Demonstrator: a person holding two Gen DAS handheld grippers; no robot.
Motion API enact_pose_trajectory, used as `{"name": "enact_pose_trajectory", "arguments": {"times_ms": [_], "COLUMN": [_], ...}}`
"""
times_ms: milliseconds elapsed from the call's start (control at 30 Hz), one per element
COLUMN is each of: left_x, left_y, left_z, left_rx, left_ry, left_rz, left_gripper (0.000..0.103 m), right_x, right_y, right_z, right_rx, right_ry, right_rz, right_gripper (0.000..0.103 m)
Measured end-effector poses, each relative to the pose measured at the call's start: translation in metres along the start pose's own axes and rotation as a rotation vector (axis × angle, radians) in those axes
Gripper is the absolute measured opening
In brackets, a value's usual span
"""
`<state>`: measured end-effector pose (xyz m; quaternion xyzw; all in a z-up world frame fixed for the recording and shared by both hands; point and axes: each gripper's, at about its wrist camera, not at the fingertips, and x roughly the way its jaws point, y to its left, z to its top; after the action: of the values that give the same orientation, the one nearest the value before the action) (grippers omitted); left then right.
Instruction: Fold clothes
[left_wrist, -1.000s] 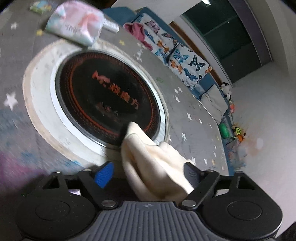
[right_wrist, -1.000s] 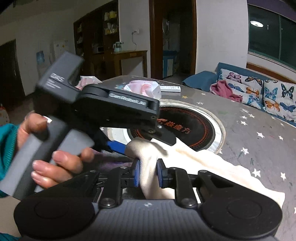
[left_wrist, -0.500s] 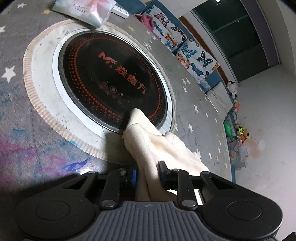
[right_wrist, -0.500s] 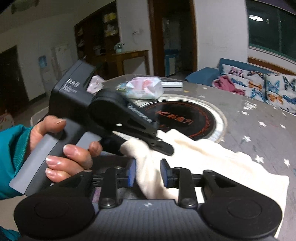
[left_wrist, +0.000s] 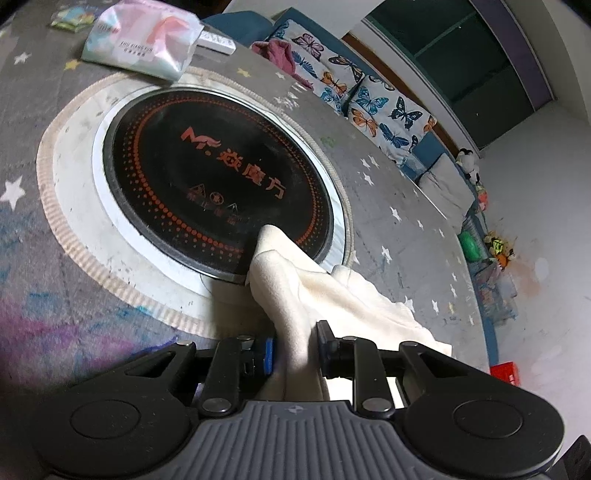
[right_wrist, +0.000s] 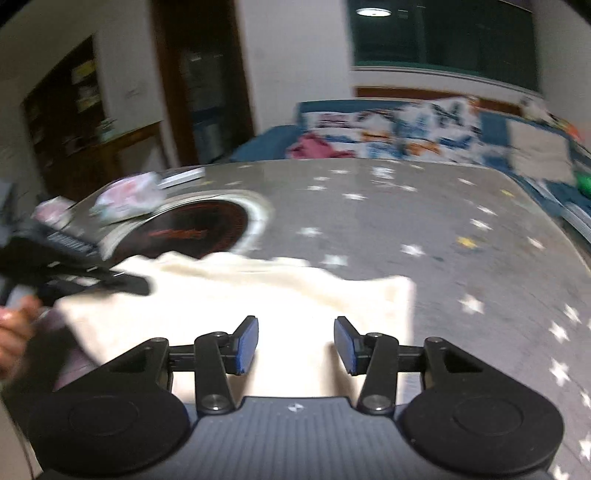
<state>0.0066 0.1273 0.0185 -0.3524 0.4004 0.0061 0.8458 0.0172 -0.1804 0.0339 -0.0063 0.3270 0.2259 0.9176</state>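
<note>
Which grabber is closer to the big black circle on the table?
Left. The left gripper, shut on the cream cloth, sits at the edge of the black cooktop. The right gripper is open over the cloth, farther back.

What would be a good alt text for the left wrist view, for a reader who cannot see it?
The left gripper pinches a bunched cream cloth between its fingers, above a grey table printed with stars. The cloth's tip overlaps a round black cooktop with orange lettering, set in the table. A pastel packet lies beyond, and a butterfly-print sofa stands behind the table.
</note>
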Motion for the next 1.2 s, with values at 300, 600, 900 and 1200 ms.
{"name": "enact_pose_trajectory", "arguments": {"times_ms": [300,600,900,1200], "left_x": [0.003,0.005,0.008,0.008], "left_y": [-0.008,-0.011,-0.011,-0.012], "left_z": [-0.001,-0.001,0.001,0.001], "left_rx": [0.062,0.091,0.108,0.119], "left_ry": [-0.015,-0.019,-0.02,-0.021], "left_rz": [0.042,0.056,0.061,0.063], "left_gripper": [0.024,0.025,0.025,0.025], "right_x": [0.009,0.018,0.022,0.026], "right_y": [-0.041,-0.045,-0.043,-0.036], "right_z": [-0.01,-0.011,-0.009,-0.012], "right_rx": [0.138,0.185,0.175,0.126], "right_ry": [0.003,-0.009,-0.023,-0.037], "right_rz": [-0.056,-0.036,-0.055,-0.046], "right_gripper": [0.048,0.056,0.072,0.086]}}
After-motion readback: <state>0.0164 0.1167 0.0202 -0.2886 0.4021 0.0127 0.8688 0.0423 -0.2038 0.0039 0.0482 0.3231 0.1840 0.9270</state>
